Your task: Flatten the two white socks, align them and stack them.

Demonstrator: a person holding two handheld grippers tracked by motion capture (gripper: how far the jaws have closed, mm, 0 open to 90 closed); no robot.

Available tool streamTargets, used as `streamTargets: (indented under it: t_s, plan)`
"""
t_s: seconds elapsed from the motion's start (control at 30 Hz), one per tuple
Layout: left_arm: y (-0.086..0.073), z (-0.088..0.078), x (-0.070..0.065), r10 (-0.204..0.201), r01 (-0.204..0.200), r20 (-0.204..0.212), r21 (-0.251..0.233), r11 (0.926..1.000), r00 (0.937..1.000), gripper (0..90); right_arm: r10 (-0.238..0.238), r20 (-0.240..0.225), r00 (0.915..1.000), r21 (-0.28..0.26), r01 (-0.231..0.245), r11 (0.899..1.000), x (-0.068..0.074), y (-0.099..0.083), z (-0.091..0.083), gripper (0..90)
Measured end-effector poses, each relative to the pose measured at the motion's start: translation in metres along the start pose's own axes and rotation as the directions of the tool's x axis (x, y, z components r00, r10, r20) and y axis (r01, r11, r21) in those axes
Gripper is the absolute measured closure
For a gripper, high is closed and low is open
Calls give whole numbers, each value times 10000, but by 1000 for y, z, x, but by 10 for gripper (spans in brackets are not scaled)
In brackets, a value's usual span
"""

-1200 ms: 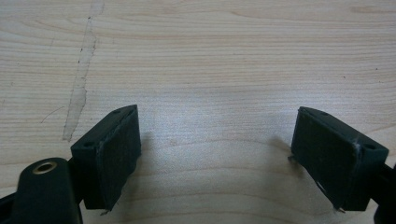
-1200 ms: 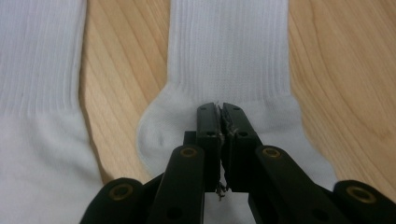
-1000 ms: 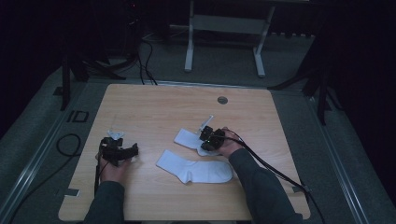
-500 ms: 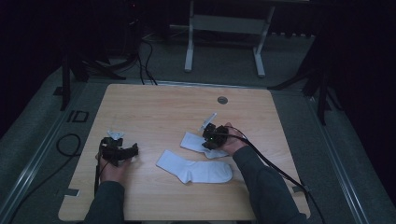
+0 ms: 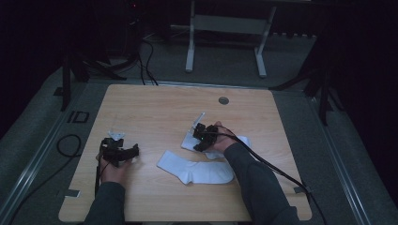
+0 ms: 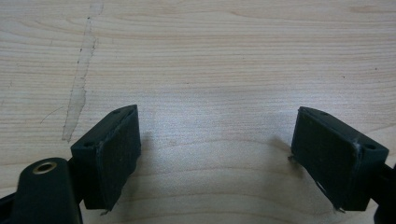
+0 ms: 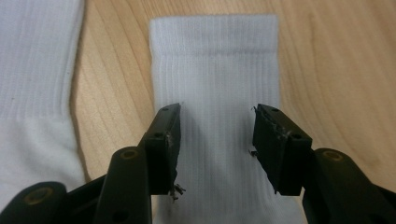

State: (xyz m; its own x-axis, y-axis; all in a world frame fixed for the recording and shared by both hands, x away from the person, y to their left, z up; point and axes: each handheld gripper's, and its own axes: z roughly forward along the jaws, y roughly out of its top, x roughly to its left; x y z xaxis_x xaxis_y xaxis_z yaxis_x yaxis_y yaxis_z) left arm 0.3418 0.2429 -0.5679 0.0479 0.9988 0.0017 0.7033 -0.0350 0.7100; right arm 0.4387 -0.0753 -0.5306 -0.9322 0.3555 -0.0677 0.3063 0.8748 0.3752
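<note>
The right gripper (image 7: 215, 140) is held just above the far sock (image 7: 215, 74), its jaws half spread and recently widened, with ribbed cloth seen between them but not pressed by either pad. In the high view the same right gripper (image 5: 202, 136) is found over the far sock (image 5: 190, 140). That sock is taken here as the landmark: it lies flat, its cuff pointing away from the jaws. The near sock (image 5: 197, 168) lies just beside it on the person's side, apart from it, with a strip of table (image 5: 155, 108) between them.

The left gripper (image 5: 118, 152) rests well to the left of the far sock, its jaws spread wide over bare wood, with nothing between them.

The step in hand is judged to be a regrasp of the far sock. It would be done well if the jaws were lowered squarely until a fold of cloth was caught, and closed only then. The sock should be lifted low and slowly, so the near sock is not dragged along.
</note>
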Motion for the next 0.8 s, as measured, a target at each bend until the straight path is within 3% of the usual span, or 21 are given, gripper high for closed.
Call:
streamTargets:
  t_s: [0.03,0.1,0.3,0.57,0.8]
  plan:
    - [0,0,0,5,-5,-2,1,10000,10000,160,260,-224,9994,-2,-260,9997,-3,0,1,520]
    - [0,0,0,-1,1,-2,-1,10000,10000,159,351,-368,9987,17,-351,9994,-4,0,1,547]
    - [0,0,0,3,-3,0,2,10000,10000,159,459,-300,9985,-17,-460,9989,-3,0,0,802]
    - [0,0,0,0,0,-1,1,10000,10000,159,752,-84,9971,-173,-753,9970,-7,-3,-4,829]
    - [0,0,0,1,-1,-1,2,10000,10000,159,1355,-177,9906,-793,-1365,9875,-9,-8,-29,828]
